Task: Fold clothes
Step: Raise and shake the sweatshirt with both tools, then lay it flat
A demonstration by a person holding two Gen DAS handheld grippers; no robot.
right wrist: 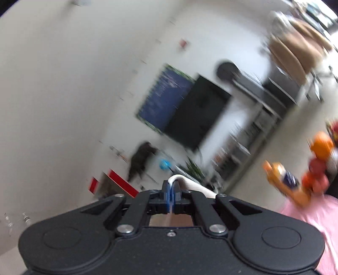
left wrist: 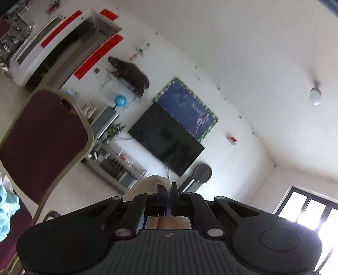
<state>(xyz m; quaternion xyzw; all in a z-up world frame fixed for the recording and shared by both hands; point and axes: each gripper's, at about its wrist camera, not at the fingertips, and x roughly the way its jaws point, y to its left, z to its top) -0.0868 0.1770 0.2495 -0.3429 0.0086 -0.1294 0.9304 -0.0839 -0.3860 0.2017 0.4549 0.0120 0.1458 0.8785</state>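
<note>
Holding a cream garment [left wrist: 157,179] aloft by two pinched edges, both cameras tilted toward wall and ceiling.
Left gripper [left wrist: 168,191] and right gripper [right wrist: 171,186] each pressed together on cloth; it trails inward between them, so neither is nearer.

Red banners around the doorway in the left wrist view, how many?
3: one above the doorway, one short at its top right, one down its right side. Others may be hidden.
</note>
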